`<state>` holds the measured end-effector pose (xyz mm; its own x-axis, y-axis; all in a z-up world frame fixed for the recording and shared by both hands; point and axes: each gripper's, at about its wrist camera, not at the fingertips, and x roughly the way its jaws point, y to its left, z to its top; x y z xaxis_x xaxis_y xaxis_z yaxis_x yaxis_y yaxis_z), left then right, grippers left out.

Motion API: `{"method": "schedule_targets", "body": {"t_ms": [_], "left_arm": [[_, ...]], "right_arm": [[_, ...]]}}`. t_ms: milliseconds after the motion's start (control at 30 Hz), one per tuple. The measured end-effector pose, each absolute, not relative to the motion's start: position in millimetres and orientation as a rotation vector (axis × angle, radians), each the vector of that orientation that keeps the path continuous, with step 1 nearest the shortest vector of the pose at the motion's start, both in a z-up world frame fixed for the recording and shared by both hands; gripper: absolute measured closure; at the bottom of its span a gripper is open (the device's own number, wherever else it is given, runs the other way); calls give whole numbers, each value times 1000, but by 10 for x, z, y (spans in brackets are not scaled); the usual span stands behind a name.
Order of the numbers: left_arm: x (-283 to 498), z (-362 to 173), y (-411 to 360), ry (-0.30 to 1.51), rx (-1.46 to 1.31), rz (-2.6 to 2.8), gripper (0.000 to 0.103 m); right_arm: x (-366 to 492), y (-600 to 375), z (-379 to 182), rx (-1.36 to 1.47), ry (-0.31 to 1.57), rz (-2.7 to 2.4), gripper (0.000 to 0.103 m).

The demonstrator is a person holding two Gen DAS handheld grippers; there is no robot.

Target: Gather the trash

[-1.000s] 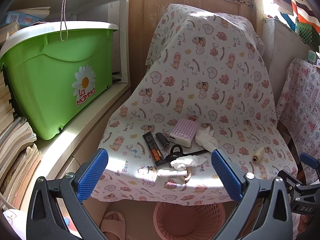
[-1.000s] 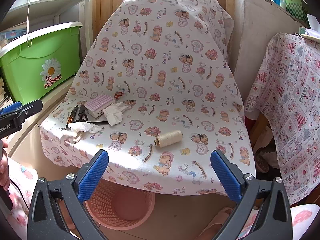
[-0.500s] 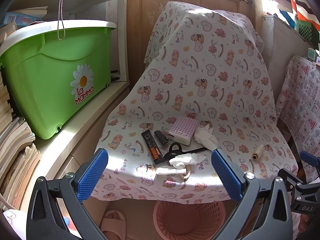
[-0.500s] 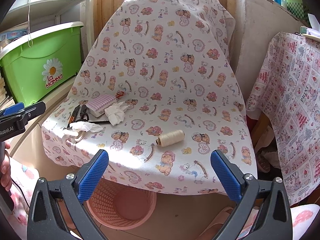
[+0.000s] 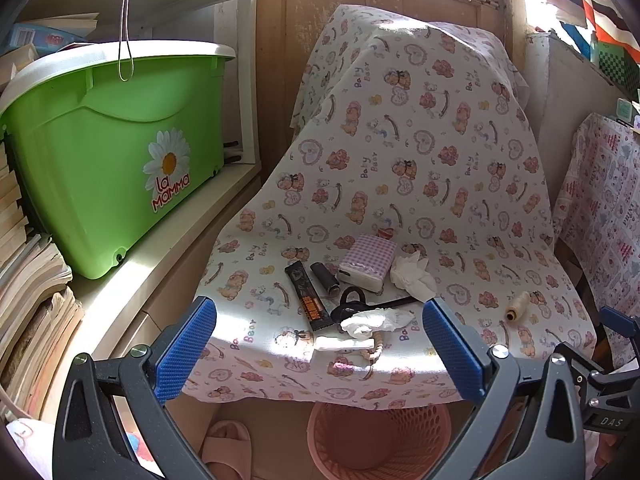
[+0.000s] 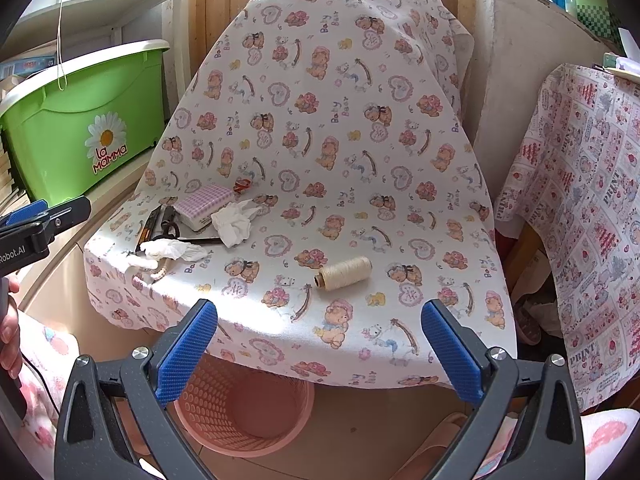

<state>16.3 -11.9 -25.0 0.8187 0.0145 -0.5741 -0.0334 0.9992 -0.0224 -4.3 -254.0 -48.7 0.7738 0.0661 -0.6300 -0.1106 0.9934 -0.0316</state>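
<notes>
Draped in bear-print cloth, the chair [image 6: 332, 184] carries crumpled tissues [image 6: 234, 222] just beside its purple-checked packet [image 6: 204, 204]. Under the chair's front edge stands the pink basket [image 6: 244, 412], handy for dropping trash. Both the left gripper [image 5: 318, 350] and the right gripper [image 6: 318, 350] hover with jaws wide apart, gripping nothing.

I see a cloth-draped chair [image 5: 420, 184] ahead, with a basket [image 5: 376, 436] on the floor below its front edge. On the seat's left lie a wrapper [image 5: 308, 296], a tube [image 5: 325, 277], scissors [image 5: 360, 304], a packet [image 5: 366, 263] and two tissues [image 5: 412, 274] [image 5: 376, 320]. A spool [image 6: 343, 273] lies well apart to the right. A bin [image 5: 100, 152] sits on the shelf left of the chair.
</notes>
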Motion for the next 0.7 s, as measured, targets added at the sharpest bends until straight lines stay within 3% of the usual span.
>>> {"method": "schedule_targets", "body": {"t_ms": [700], "left_arm": [[172, -268, -115, 616, -12, 34, 1]], "right_arm": [[-32, -2523, -520, -71, 695, 109, 0]]}}
